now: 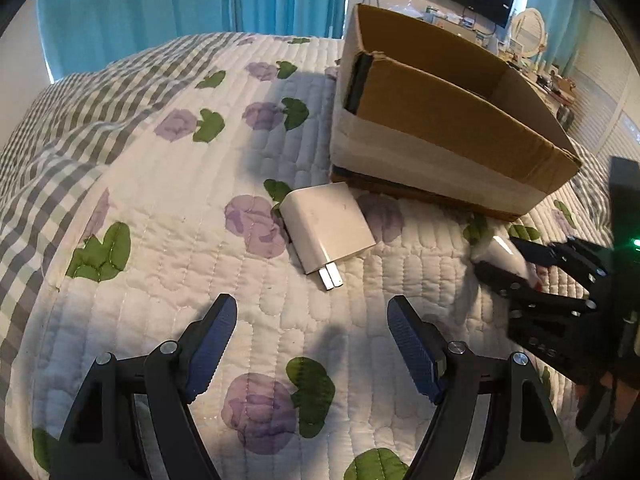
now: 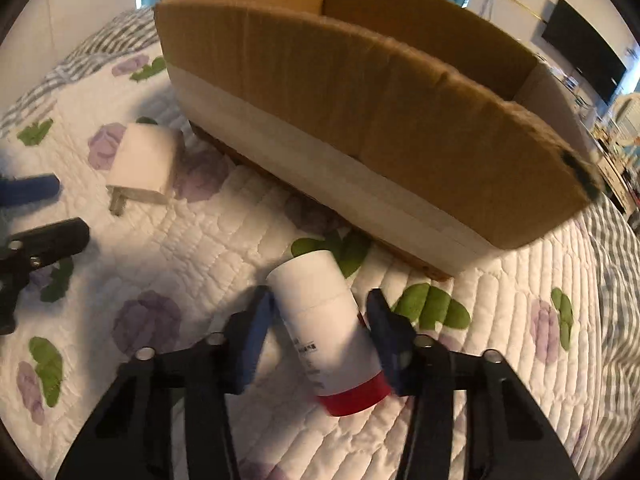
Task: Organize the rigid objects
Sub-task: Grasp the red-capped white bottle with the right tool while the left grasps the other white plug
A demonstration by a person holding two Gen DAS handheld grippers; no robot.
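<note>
The right gripper (image 2: 320, 312) has its jaws set on either flank of a white bottle (image 2: 326, 328) with a red cap, gripping it; the bottle's blunt end points toward 12 o'clock, at the near wall of the cardboard box (image 2: 360, 120). The box stands open on the quilted bedspread (image 2: 180, 248). Its interior is largely hidden from both cameras (contents cannot be determined). The left gripper (image 1: 312, 328) is spread wide and holds nothing, hovering above the quilt. A white charger (image 1: 328, 232) lies at its 12 o'clock, prongs facing the gripper, just beside the box's near corner. The left wrist view alone shows the box's inner walls; the right wrist view alone shows the bottle's red cap and printed label.
</note>
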